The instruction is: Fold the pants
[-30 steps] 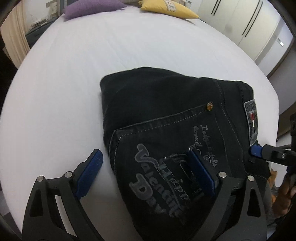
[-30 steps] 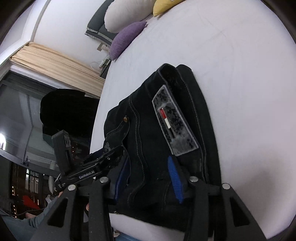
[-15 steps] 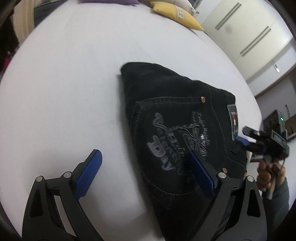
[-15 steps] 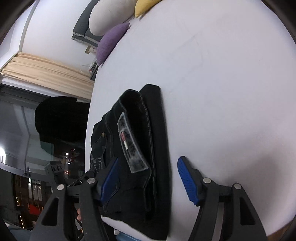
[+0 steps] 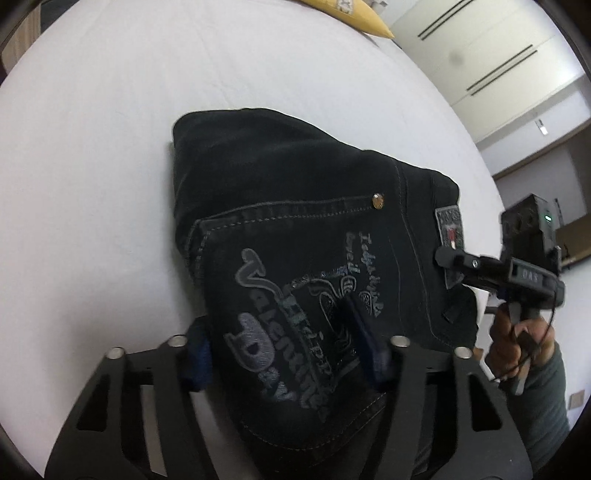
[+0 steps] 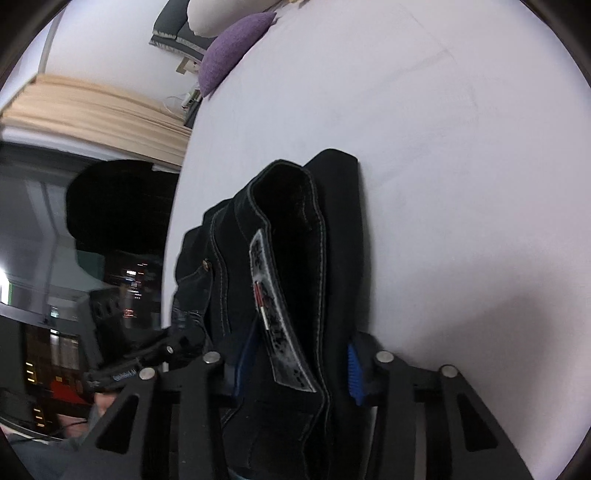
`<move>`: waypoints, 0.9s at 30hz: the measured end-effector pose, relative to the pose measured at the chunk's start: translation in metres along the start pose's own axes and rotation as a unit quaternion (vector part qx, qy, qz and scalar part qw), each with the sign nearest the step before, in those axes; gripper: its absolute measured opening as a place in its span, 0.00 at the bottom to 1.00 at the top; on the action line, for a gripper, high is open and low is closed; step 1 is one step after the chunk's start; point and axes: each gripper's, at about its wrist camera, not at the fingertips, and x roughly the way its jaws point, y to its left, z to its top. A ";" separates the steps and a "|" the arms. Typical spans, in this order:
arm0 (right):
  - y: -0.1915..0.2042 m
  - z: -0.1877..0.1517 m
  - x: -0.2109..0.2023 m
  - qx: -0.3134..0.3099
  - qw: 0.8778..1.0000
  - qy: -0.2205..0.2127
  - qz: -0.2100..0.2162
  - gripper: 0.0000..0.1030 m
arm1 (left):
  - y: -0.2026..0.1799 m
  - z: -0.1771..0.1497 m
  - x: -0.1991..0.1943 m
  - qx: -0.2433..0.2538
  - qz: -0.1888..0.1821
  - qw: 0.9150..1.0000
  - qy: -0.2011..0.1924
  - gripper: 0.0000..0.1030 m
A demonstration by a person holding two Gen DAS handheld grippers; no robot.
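Observation:
Black folded pants (image 5: 295,206) with grey embroidery on the back pocket lie on a white bed (image 5: 92,147). My left gripper (image 5: 280,350) straddles their near pocket end; its jaws are closing, with the fabric filling the gap between the blue pads (image 5: 195,354). In the right wrist view the waistband end of the pants (image 6: 288,206) stands stacked, patch label outward. My right gripper (image 6: 299,362) is closing on that stack, and its pads (image 6: 352,369) touch both sides. A hand (image 5: 517,332) holds the right gripper (image 5: 458,262) at the waistband.
A yellow pillow (image 5: 354,14) lies at the bed's far end, beside a purple pillow (image 6: 232,55) and a white one (image 6: 221,14). White wardrobe doors (image 5: 498,55) stand to the right. A beige curtain (image 6: 92,107) and a dark window flank the bed's left edge.
Both pairs of jaws have narrowed from wide apart onto the pants. The right gripper has come in over the waistband end. The left gripper has dropped closer to the pocket end.

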 end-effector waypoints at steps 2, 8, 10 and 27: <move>0.014 -0.003 -0.002 -0.026 0.999 -0.005 -0.035 0.36 | -0.005 0.000 0.000 0.008 0.006 1.000 -0.003 0.46; 0.063 -0.009 -0.011 -0.104 0.988 -0.026 -0.112 0.24 | -0.008 0.000 -0.012 0.005 0.003 1.000 -0.013 0.25; 0.071 -0.006 -0.017 -0.116 0.986 -0.032 -0.118 0.23 | -0.005 0.000 -0.018 -0.002 -0.006 1.000 -0.015 0.22; 0.148 0.104 0.001 -0.162 0.984 -0.074 -0.018 0.21 | 0.063 0.102 -0.135 0.030 0.051 0.990 -0.125 0.19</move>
